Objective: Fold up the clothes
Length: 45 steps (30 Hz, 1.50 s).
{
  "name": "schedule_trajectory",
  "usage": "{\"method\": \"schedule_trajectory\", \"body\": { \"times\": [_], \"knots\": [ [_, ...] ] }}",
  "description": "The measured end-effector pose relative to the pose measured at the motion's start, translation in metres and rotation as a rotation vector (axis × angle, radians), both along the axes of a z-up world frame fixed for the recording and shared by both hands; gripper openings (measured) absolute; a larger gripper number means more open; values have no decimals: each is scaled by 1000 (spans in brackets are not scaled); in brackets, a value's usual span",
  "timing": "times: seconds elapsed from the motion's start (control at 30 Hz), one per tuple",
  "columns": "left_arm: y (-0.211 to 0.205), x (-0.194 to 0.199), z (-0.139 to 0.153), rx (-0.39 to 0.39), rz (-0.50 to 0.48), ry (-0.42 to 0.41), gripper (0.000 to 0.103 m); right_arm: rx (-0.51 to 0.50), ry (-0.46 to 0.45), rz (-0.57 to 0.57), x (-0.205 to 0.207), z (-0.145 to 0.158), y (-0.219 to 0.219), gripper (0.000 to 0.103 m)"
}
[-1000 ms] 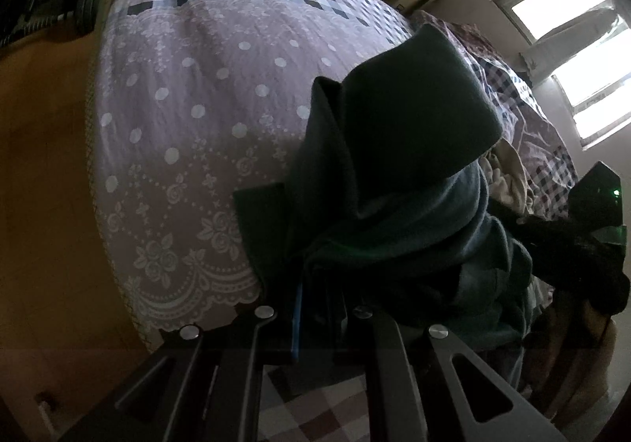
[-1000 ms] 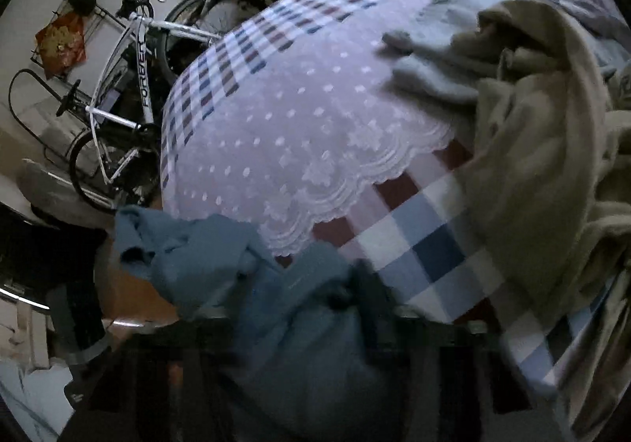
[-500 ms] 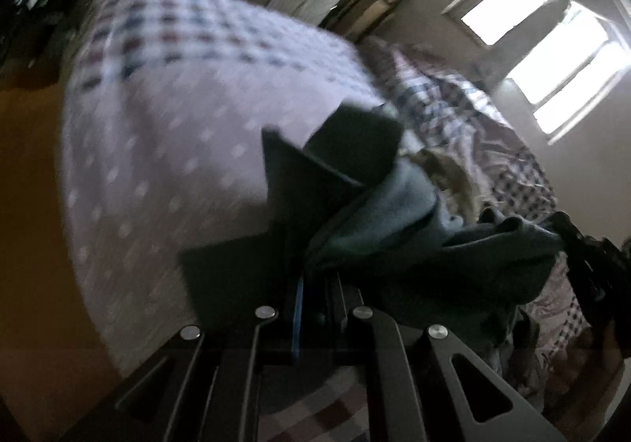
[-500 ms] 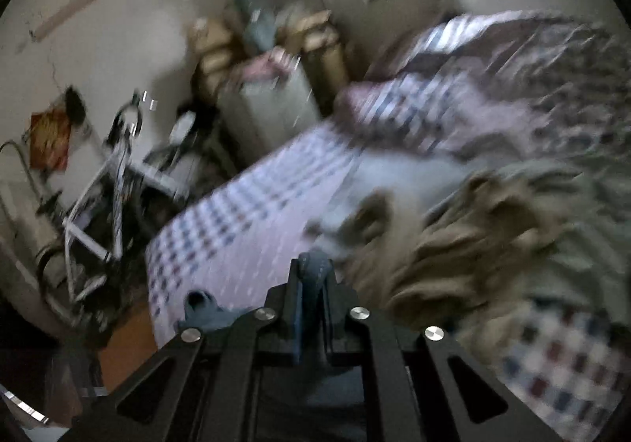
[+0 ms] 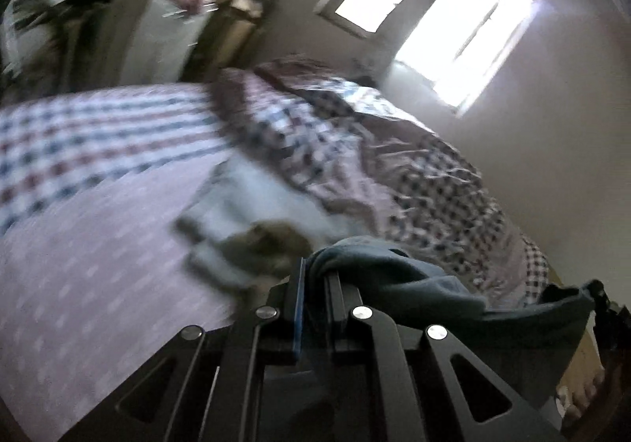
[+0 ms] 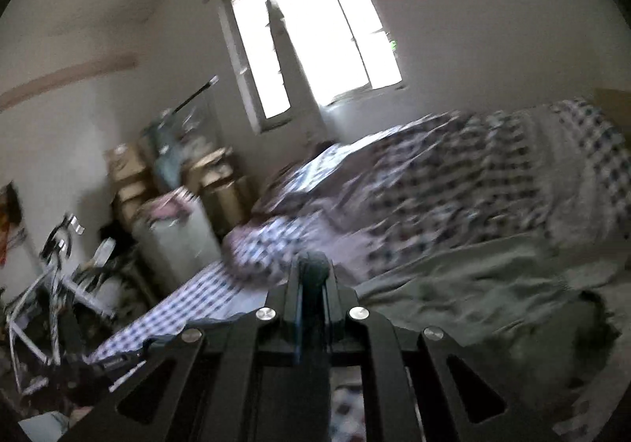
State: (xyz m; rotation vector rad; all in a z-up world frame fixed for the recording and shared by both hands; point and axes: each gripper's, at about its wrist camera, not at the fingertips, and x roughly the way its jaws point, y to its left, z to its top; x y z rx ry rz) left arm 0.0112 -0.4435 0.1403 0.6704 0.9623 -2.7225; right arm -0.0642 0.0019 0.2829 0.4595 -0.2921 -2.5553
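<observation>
**Both tools clamped on the blue garment, held above the bed**

Closest to us in the left wrist view, our left tool [image 5: 315, 276] has its jaws pinched tight on a fold of the dark blue garment [image 5: 414, 284]. The cloth bunches up over the jaws and then stretches off to the right in a taut band, ending at a dark shape at the far right edge that we reckon is the other tool, though it's too dark there to be sure. A bit of a hand [image 5: 583, 394] shows just below that, lower right.

In the right wrist view, our right tool [image 6: 313, 272] is likewise closed on a small wad of the same blue garment [image 6: 314, 270], poking up between the jaws. More of the cloth trails off to the lower left.

Past the tools is the bed [image 5: 79, 245], with a pale lilac dotted cover near us and a checked sheet [image 5: 98, 138] beyond. A heap of beige and light clothes [image 6: 473, 292] lies on it just beyond the tools, pretty smeared by blur. Farther back sits a rumpled checked quilt [image 6: 453, 181].

Beyond the bed there are stacked cardboard boxes [image 6: 126, 166] and a white cabinet [image 6: 173, 241] against the wall, a bicycle [image 6: 51, 284] to the left, and the bright window [image 6: 315, 32] at the very back.
</observation>
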Motion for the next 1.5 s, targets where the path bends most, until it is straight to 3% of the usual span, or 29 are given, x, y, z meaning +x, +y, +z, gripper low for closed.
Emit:
{"method": "schedule_trajectory", "body": {
  "times": [0.13, 0.33, 0.47, 0.6, 0.77, 0.8, 0.83, 0.87, 0.9, 0.93, 0.97, 1.0, 1.13, 1.3, 1.5],
  "knots": [
    [5, -74, 34, -10, -40, 8, 6, -10, 43, -114, -20, 31, 57, 6],
    [14, -167, 78, -30, -29, 31, 6, 64, 88, -262, -82, 77, 122, 6],
    [14, -221, 93, -81, 5, 34, 6, 134, 102, -372, -128, 81, 141, 6],
    [20, -258, 72, -98, -9, 0, 6, 196, 41, -445, -176, 44, 150, 7],
    [27, -291, 26, -84, -40, -103, 7, 291, -158, -413, -236, -33, 141, 12],
    [28, -292, 18, -71, -58, -119, 9, 315, -199, -406, -244, -46, 140, 20],
    [29, -293, 10, -56, -77, -135, 19, 339, -240, -399, -250, -57, 138, 21],
    [29, -289, 4, -54, -87, -144, 26, 349, -255, -386, -251, -66, 137, 23],
    [29, -284, -1, -55, -95, -152, 44, 353, -267, -367, -246, -71, 138, 41],
    [29, -280, -3, -56, -98, -148, 53, 356, -280, -348, -241, -76, 139, 54],
    [30, -268, -6, -72, -99, -143, 67, 360, -292, -329, -235, -80, 140, 56],
    [32, -257, -7, -88, -101, -140, 72, 359, -295, -316, -226, -81, 142, 57],
    [51, -197, -9, -180, -131, -134, 73, 303, -271, -203, -159, -76, 141, 61],
    [117, -81, -22, -315, -270, -119, 75, 217, -254, -111, -61, -87, 142, 69],
    [204, 45, -47, -404, -395, -121, 75, 189, -275, -75, 58, -127, 137, 70]
  ]
}}
